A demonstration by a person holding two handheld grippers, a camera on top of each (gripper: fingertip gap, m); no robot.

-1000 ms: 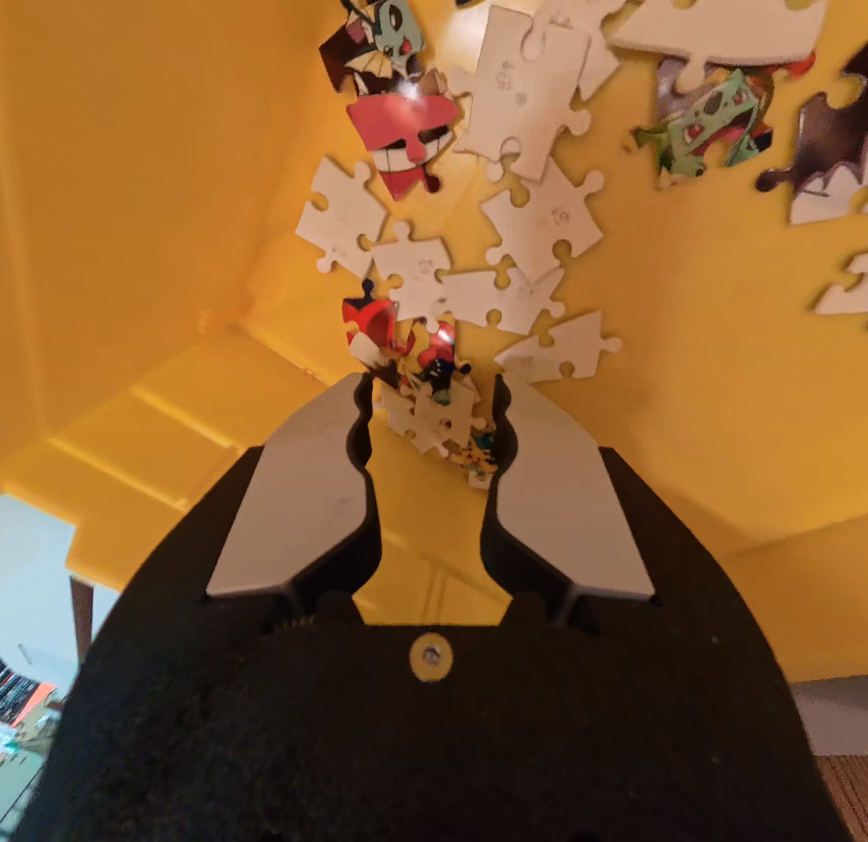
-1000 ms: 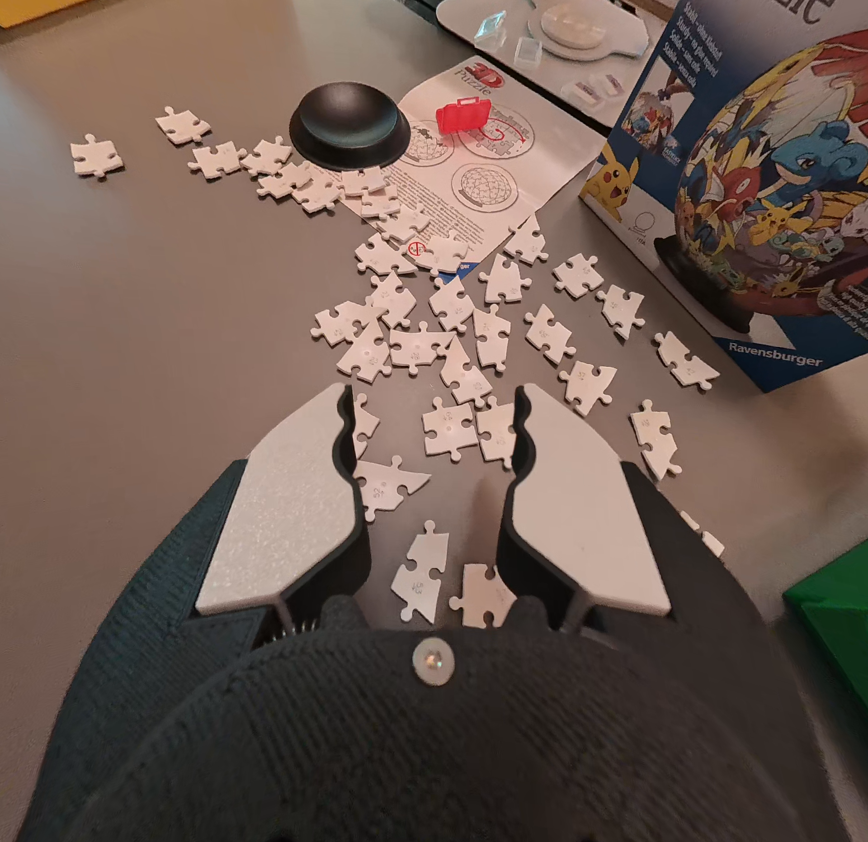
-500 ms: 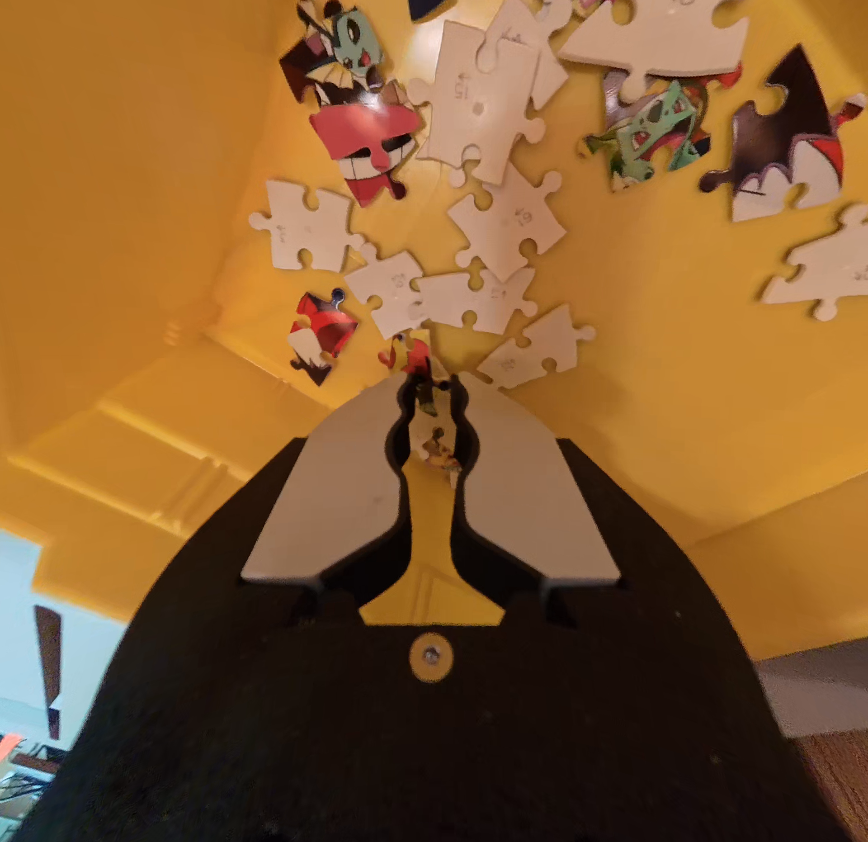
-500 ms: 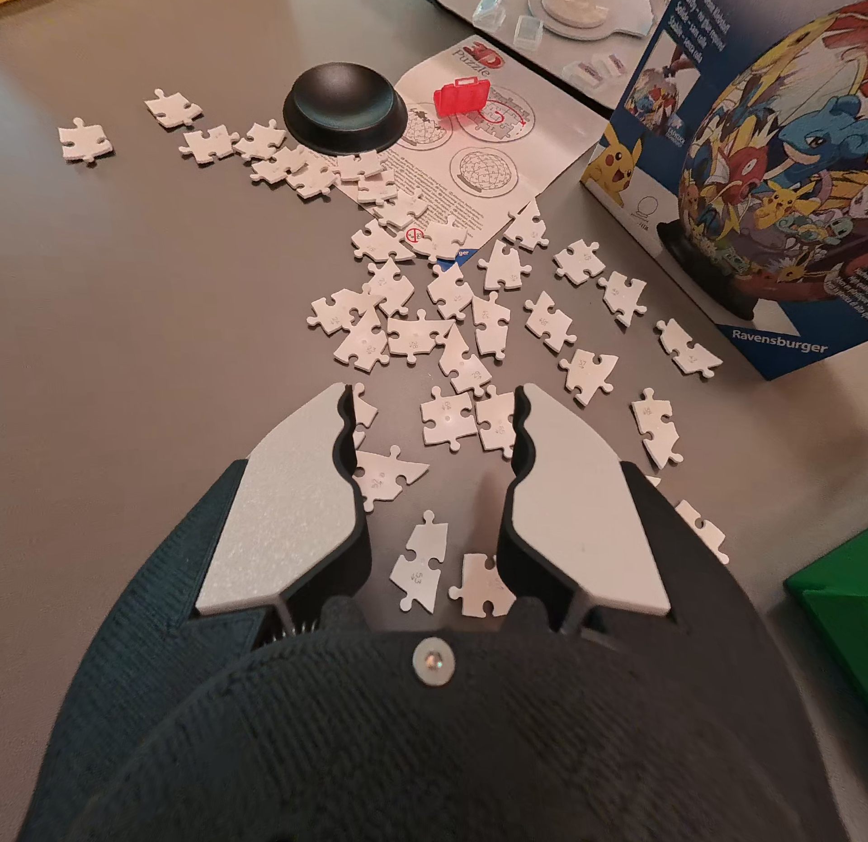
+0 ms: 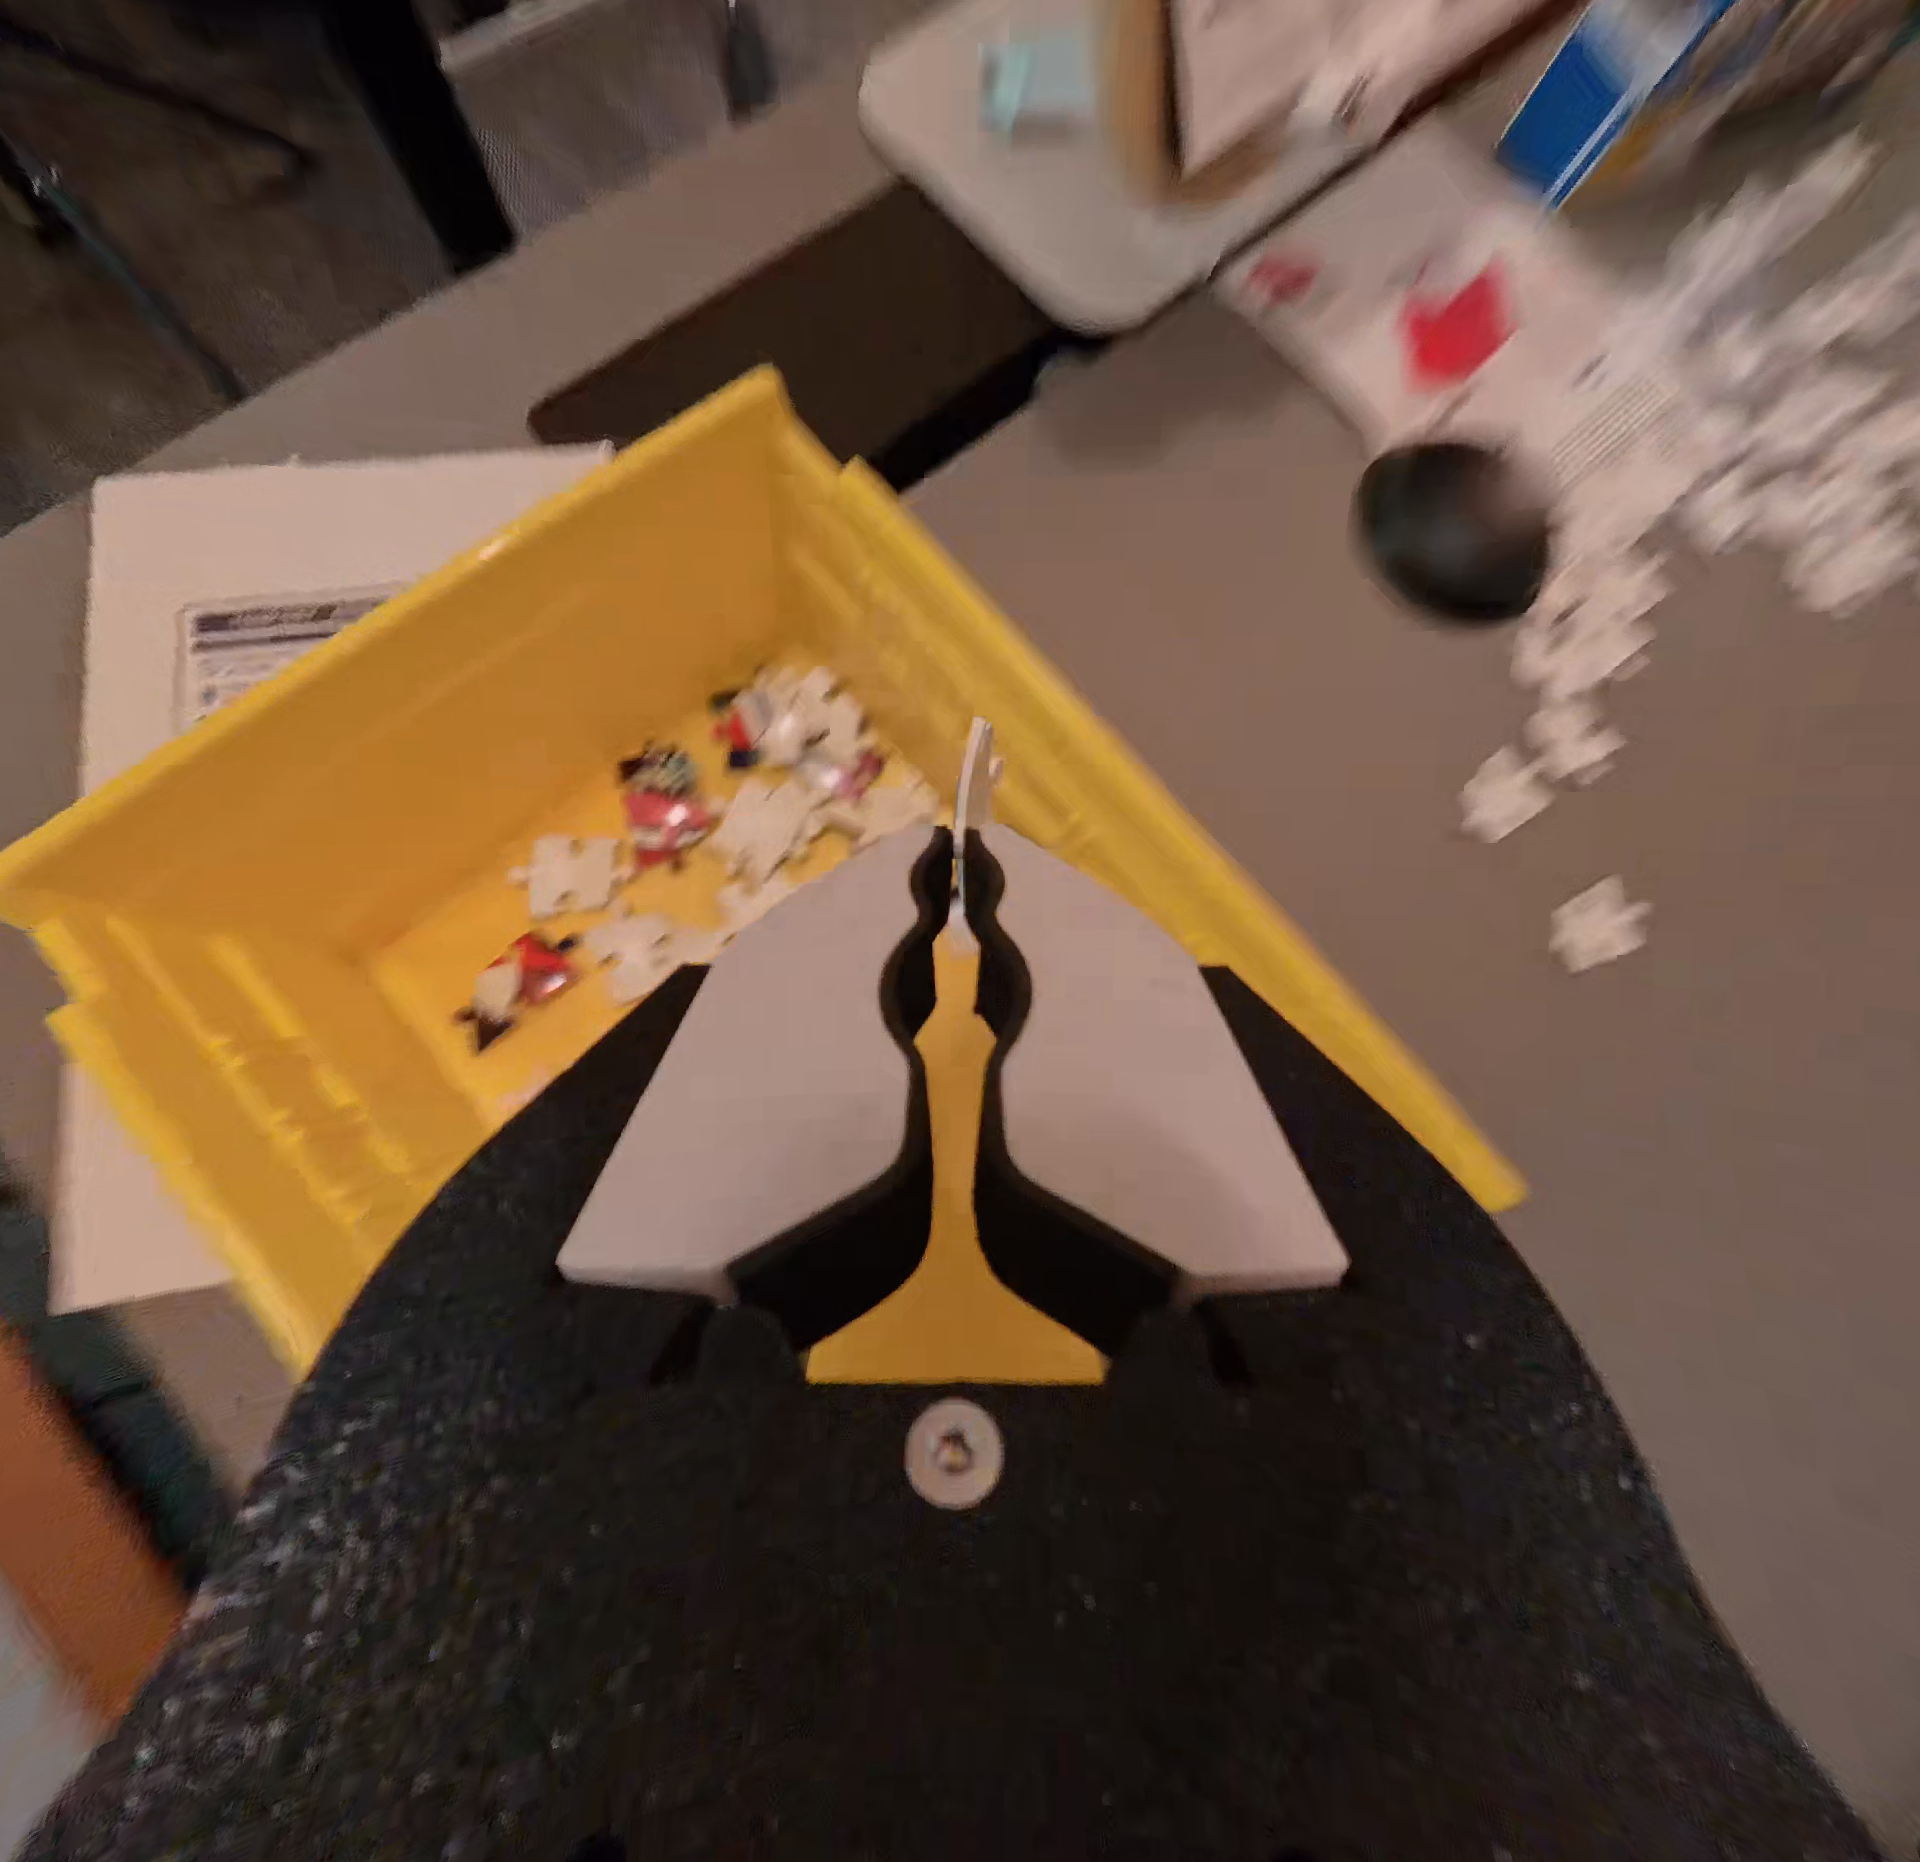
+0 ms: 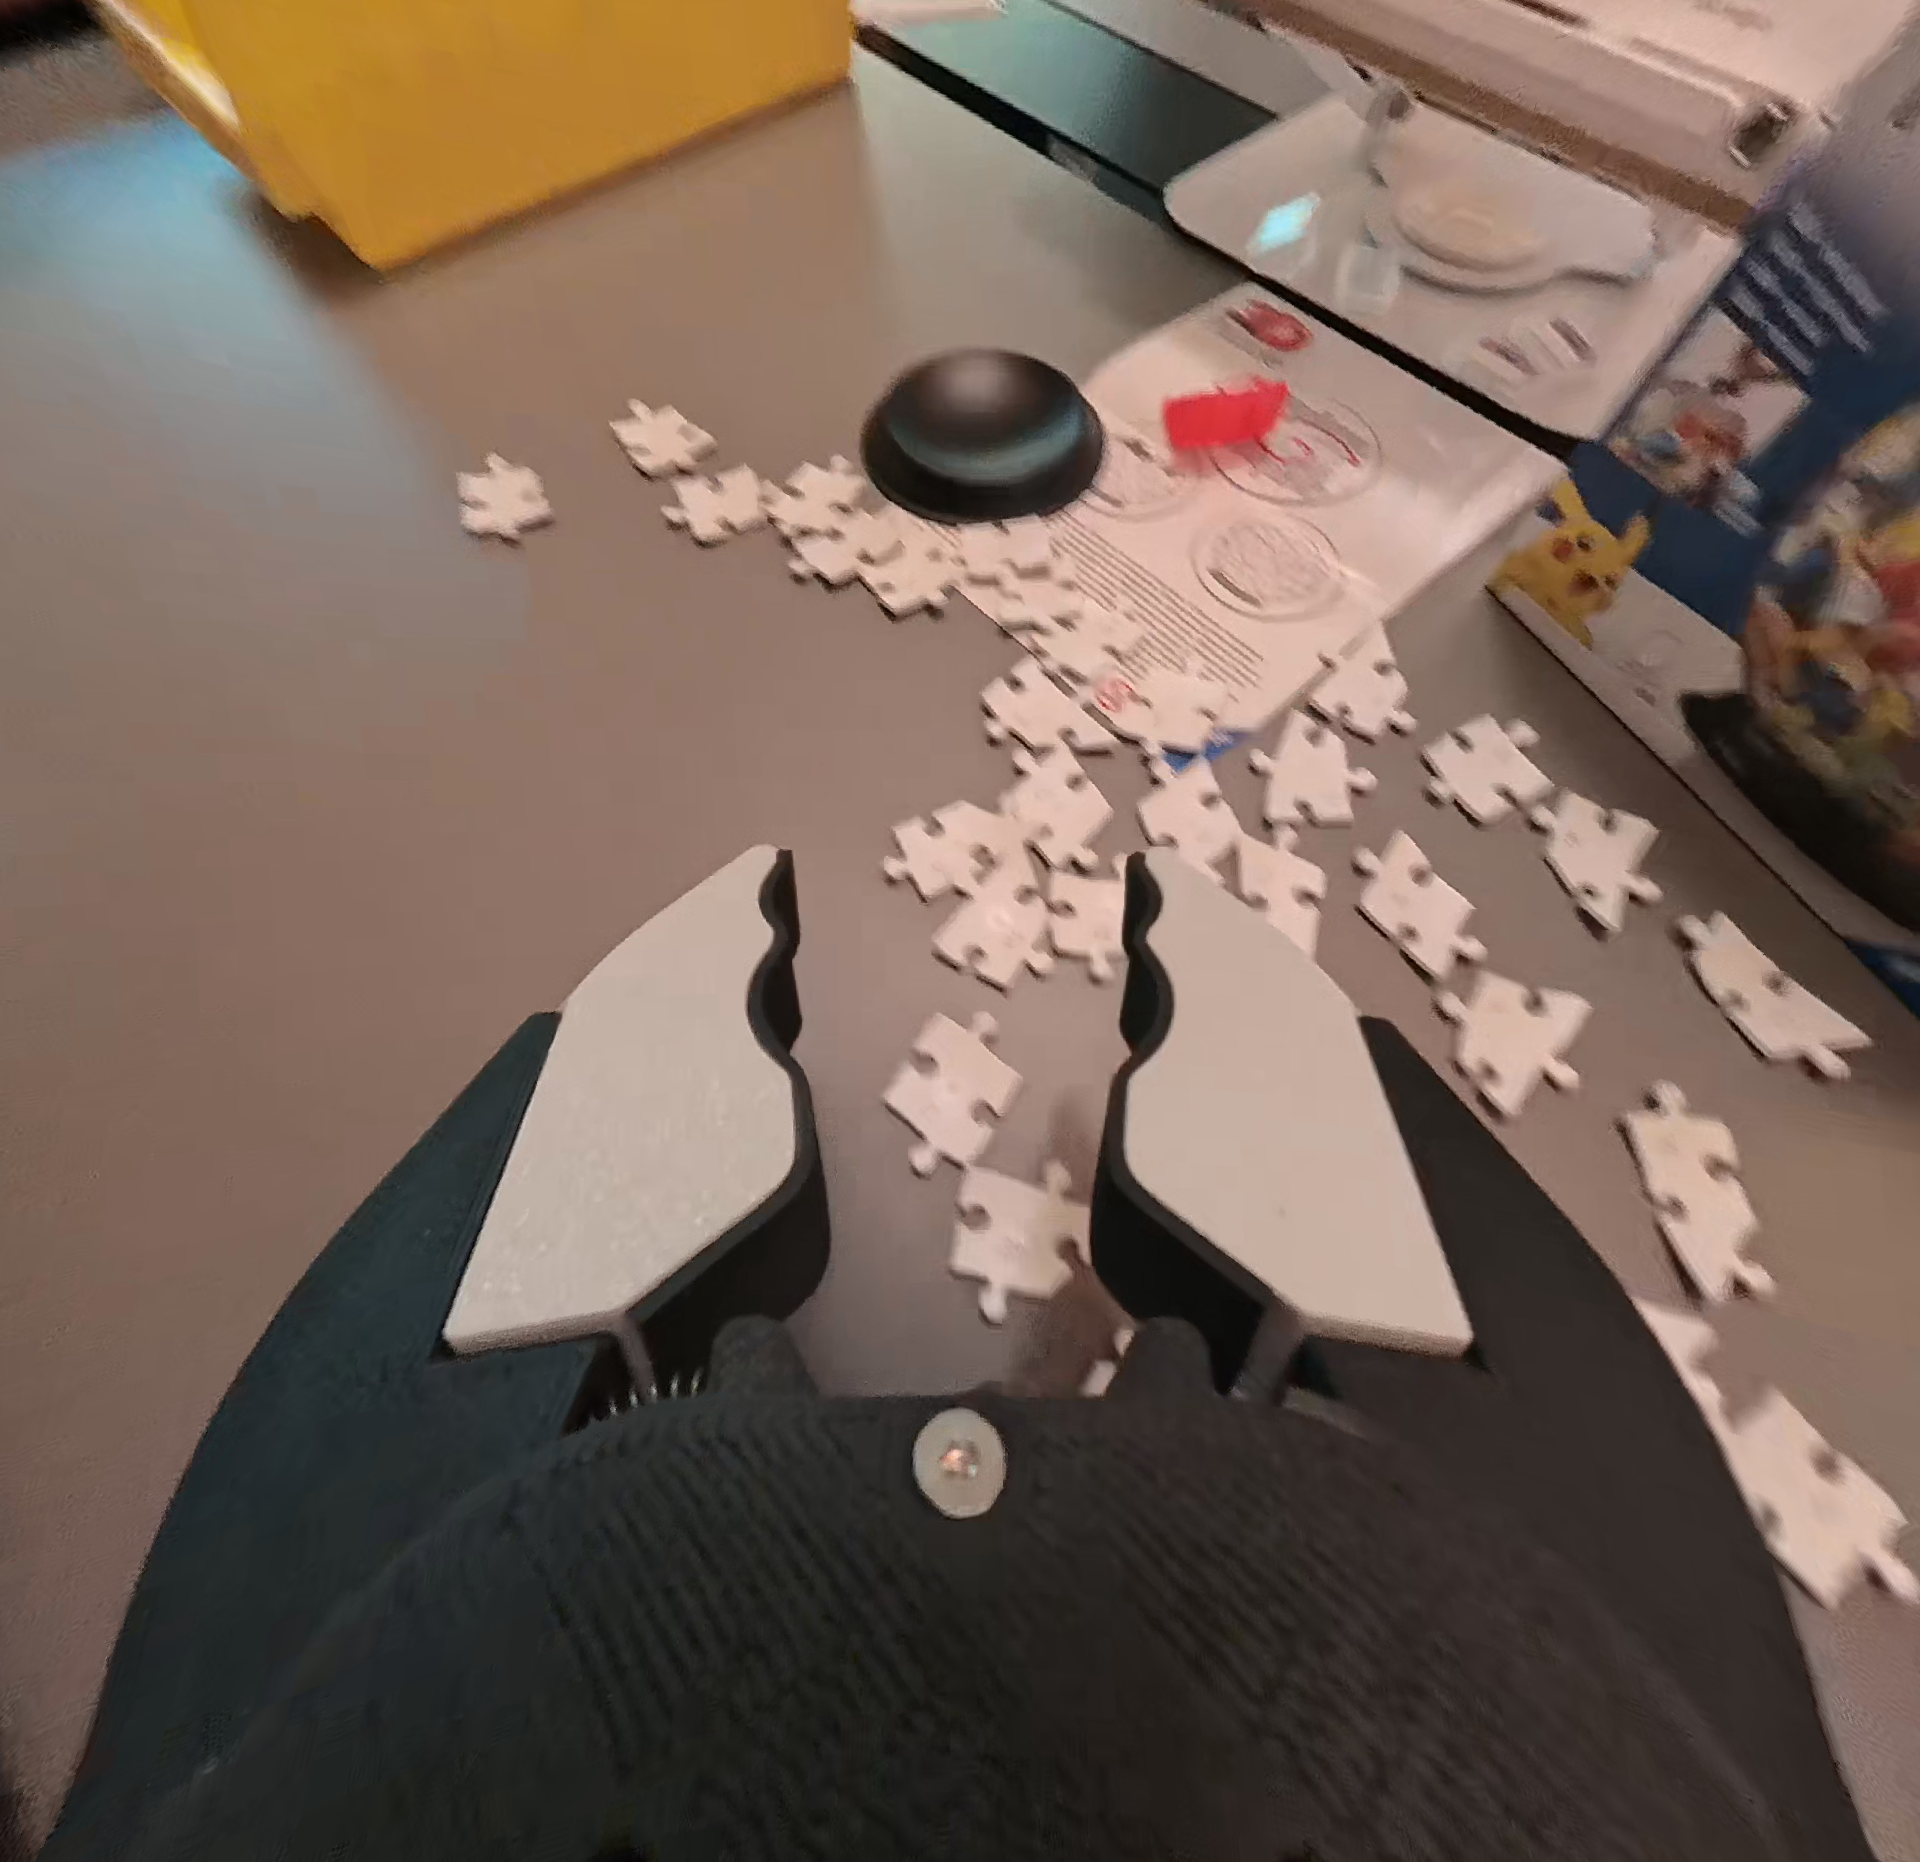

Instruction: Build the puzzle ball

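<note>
**Piece pinched over the bin's rim, right tool spread above the scatter**

Room lies mostly to the left: in the right wrist view the grey tabletop (image 6: 312, 721) is bare from its near edge up to the yellow bin (image 6: 520, 77), while the right half is crowded. The left tool (image 5: 961, 856) is clamped on one puzzle piece (image 5: 975, 784), held edge-on so only its thin white side shows; it stands up from the fingertips over the right-hand wall of the bin (image 5: 1091, 825). Inside that bin lie loose pieces (image 5: 665, 856) — some white side up, some showing coloured print; blur stops an exact count, but there are roughly a dozen. The bin sits partly on one white sheet (image 5: 260, 534) at the tabletop's far left.

The right tool (image 6: 961, 877) is apart, nothing between its fingers, low over the white scattered pieces (image 6: 1195, 825). Two pieces lie in the gap between its fingers, one more peeks out near its base, and upward of thirty spread in a band from the near right edge to the far middle, several overlapping. At the far end of the band sits one black domed stand (image 6: 982, 446), touching the nearest pieces. Beside it lies one instruction leaflet (image 6: 1299, 524) with one small red item (image 6: 1221, 420) on top and pieces across its lower corner. One puzzle box (image 6: 1766, 524) walls off the right edge — pieces lie close against its foot. Behind the leaflet one pale tray (image 6: 1455, 212) holds small clear items, too blurred to count.
</note>
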